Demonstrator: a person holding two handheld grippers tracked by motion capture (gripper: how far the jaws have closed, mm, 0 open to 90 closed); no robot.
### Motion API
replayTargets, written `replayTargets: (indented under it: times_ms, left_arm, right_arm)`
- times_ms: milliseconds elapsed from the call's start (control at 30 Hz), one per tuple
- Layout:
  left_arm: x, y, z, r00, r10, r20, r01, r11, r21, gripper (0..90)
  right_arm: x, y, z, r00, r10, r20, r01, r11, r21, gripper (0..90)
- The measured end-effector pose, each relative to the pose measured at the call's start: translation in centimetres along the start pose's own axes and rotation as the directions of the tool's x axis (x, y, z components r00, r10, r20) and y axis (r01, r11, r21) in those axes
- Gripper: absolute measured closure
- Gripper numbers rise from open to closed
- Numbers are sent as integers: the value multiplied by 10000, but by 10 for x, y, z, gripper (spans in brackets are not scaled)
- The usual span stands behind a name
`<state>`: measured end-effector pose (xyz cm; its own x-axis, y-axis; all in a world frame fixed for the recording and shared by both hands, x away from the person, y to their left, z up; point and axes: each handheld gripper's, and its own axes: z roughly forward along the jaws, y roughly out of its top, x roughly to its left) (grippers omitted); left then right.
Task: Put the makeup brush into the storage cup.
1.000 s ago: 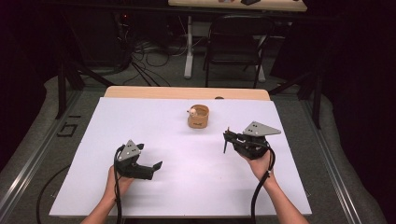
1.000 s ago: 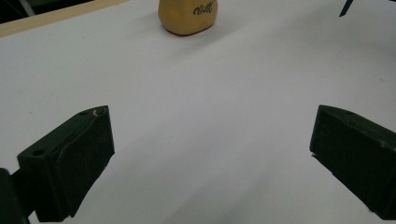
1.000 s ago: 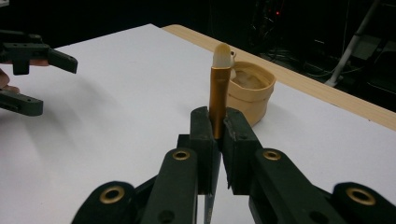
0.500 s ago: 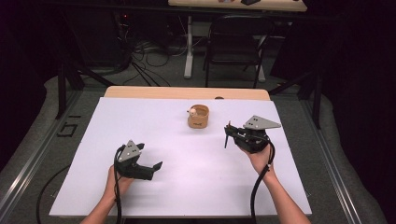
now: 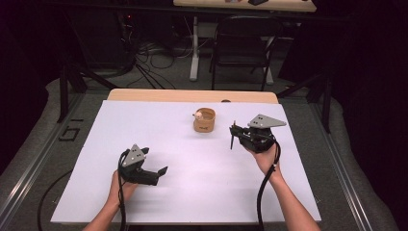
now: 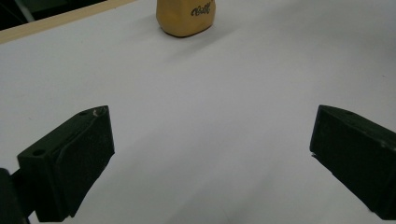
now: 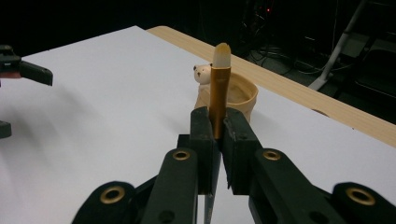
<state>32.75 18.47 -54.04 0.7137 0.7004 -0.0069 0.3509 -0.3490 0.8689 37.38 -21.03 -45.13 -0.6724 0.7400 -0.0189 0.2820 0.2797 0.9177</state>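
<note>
I am looking at one cup (image 5: 204, 120) standing upright on the white table (image 5: 159, 144), toward the far middle, at about one o'clock from the table's centre. It is a small tan cup with dark lettering on its side, and a little bear figure (image 5: 197, 115) is sitting at its rim on the left. In the right gripper view the inside of the cup (image 7: 233, 95) is looking pale, and I cannot tell whether anything else is lying in it.

I am counting two grippers, one cup and one brush. The right gripper (image 5: 233, 132) is hovering at about four o'clock from the cup, near it but apart. Its jaws are clenched on a brush (image 7: 218, 93), which is standing upright between them in the right gripper view, with a golden handle and a pale rounded tip at the top. In the high view the brush (image 5: 233, 134) is showing as a thin dark stick at the gripper's front end. The person's right hand (image 5: 263, 156) is gripping the tool from behind.

The left gripper (image 5: 162, 171) is sitting low over the table at about seven o'clock from the cup, well apart from it. Its jaws are spread wide and holding nothing, with bare white table between them. In the left gripper view the cup (image 6: 186, 17) is standing at twelve o'clock, far ahead.
</note>
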Motion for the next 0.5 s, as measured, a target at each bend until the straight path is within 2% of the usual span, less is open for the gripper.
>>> replayTargets:
  times_ms: [500]
  left_arm:
    - [0, 0, 0, 9999, 124, -102, -124, 9999, -23, 0]
  right_arm:
    - [-8, 18, 9, 9999, 38, 150, -38, 10000, 17, 840]
